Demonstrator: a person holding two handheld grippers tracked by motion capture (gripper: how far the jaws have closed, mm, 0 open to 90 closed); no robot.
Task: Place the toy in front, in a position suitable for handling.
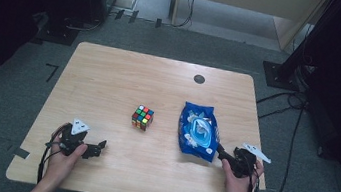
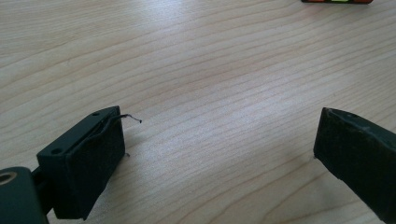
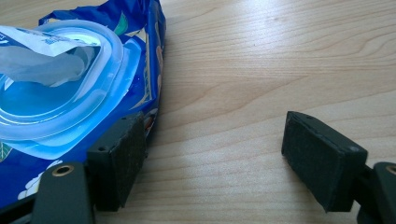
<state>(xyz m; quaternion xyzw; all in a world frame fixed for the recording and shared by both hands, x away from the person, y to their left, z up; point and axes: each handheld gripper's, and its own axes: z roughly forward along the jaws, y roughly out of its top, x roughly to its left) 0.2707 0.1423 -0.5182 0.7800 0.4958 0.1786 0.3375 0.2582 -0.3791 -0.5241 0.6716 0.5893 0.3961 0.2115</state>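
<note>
My right claw [image 3: 212, 154] jaws apart, empty, one jaw touching wet-wipes pack [image 3: 70, 93] edge: approach step. Next, I shift over pack edge, then close. Left claw [image 2: 219, 158] apart, empty, Rubik's cube [image 1: 142, 117] well ahead.

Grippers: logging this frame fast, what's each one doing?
Left gripper: open, nothing between the jaws.
Right gripper: open, holding nothing; one jaw beside the blue wipes pack.
</note>
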